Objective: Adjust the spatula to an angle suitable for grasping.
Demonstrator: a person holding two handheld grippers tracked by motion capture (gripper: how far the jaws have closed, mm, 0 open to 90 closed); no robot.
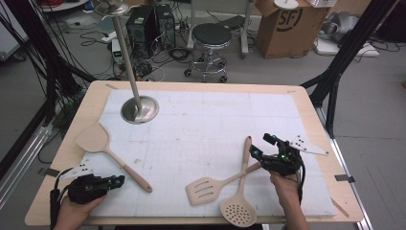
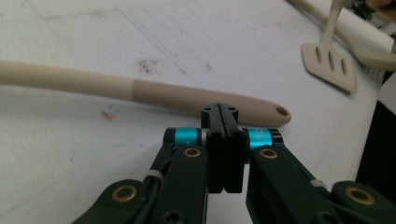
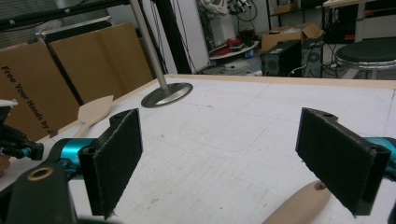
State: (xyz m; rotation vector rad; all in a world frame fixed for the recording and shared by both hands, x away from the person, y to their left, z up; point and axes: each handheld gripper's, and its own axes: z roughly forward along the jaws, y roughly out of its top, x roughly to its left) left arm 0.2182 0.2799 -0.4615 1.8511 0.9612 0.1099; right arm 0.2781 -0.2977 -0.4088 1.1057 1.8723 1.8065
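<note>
Three beige utensils lie on the white mat. A solid spatula (image 1: 95, 139) lies at the left, its handle (image 2: 187, 98) running toward the front. My left gripper (image 1: 120, 180) is shut, with nothing between its jaws. Its tip (image 2: 223, 112) sits right in front of that handle's end, low over the mat. A slotted spatula (image 1: 206, 190) and a perforated skimmer (image 1: 238, 211) cross each other front right. My right gripper (image 1: 262, 148) stands wide open (image 3: 226, 158) over their handles. A beige handle end (image 3: 299, 205) shows low by one jaw, and it is not gripped.
A metal stand with a round base (image 1: 139, 109) and a slanted pole stands at the back left of the mat. The wooden table edge (image 1: 306, 96) frames the mat. A stool (image 1: 210, 36), boxes and cables sit on the floor beyond.
</note>
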